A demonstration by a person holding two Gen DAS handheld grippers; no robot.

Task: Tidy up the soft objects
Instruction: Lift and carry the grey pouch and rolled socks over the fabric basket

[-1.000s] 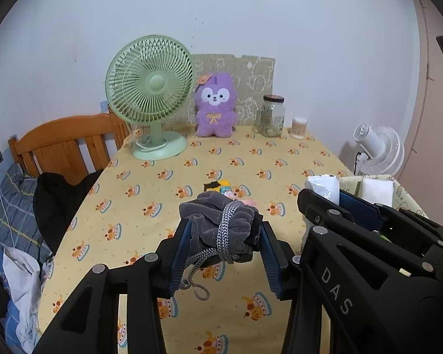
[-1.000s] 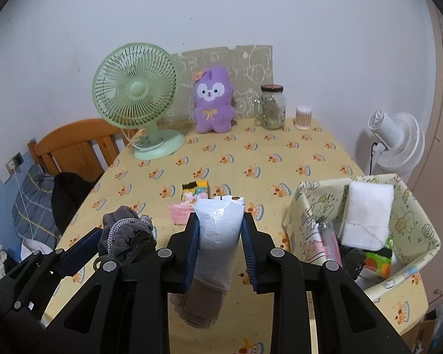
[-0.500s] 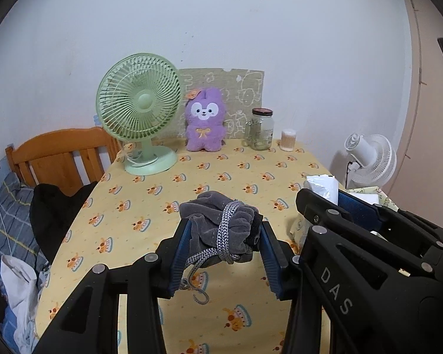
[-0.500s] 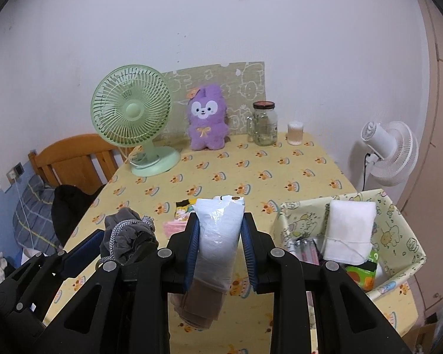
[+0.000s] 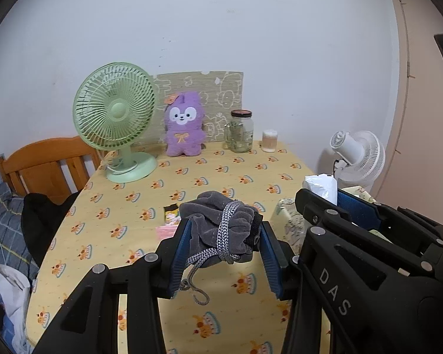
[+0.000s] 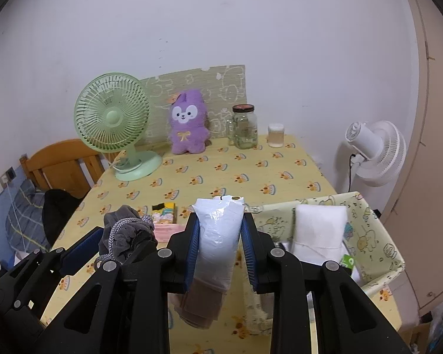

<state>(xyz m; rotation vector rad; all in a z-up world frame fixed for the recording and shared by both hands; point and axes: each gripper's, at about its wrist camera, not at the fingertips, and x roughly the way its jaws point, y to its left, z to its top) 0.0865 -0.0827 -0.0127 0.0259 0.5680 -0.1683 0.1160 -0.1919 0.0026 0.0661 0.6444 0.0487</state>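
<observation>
- Left gripper point(image 5: 224, 246) clamps a grey velvet drawstring pouch wound with grey braided cord point(image 5: 221, 231); pouch is off the table, cord end dangling below the pads.
- Right gripper point(image 6: 220, 244) pinches a clear plastic bag of white stuff with beige fabric hanging out underneath point(image 6: 218, 244), also held in the air.
- Step in hand, by judgement: carry phase, both soft items lifted, neither deposited.
- Likely target: pale-yellow printed fabric bin point(image 6: 378, 236) at the right table edge, already holding a folded white cloth point(image 6: 319, 227).
- Next move calls for swinging each gripper over the bin rim, then letting go; the dangling cord and fabric could snag on the rim.
- Surface: table under a yellow cloth with a cake print point(image 5: 221, 171); a small yellow-black packet point(image 6: 164, 209) and a pink flat item point(image 6: 165, 231) lie near the grippers.
- Far end: green desk fan point(image 5: 115, 118), purple plush bunny point(image 5: 184, 128), glass jar point(image 5: 240, 131).
- Room: white wall, wooden chair point(image 5: 44, 165) left, white fan point(image 6: 375, 150) right.
</observation>
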